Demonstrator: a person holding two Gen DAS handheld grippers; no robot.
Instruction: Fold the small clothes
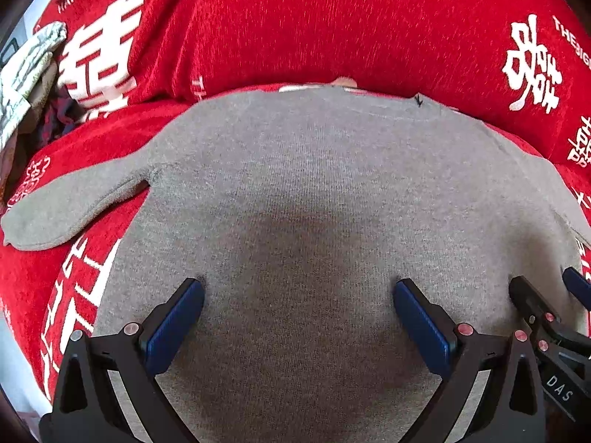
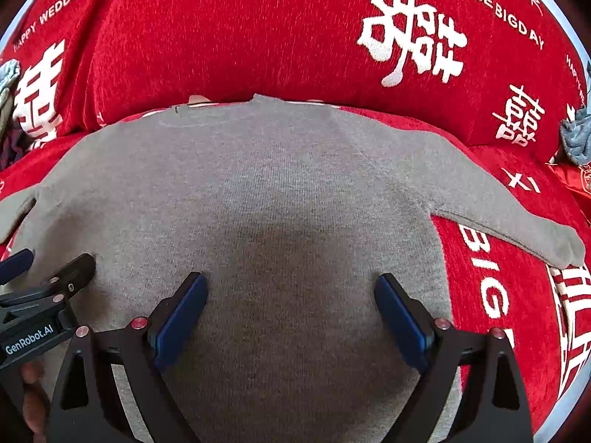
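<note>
While both claws hang spread and empty, entry reads: one grey knit sweater (image 1: 314,192), laid flat on red wedding-print cover (image 1: 295,18), neckline far, sleeves splayed outward; left gripper (image 1: 299,288) and right gripper (image 2: 290,282) side by side over the lower body; left sleeve (image 1: 74,206), right sleeve (image 2: 498,214). Advice: pinch hem corners evenly; lift both together; keep knit unstretched.

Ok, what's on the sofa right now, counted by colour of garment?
Grey sweater, spread flat: 1
Grey-blue bundle at the right edge: 1
Pale patterned bundle at the left edge: 1
Dark plaid cloth beside it: 1
Total: 4
</note>
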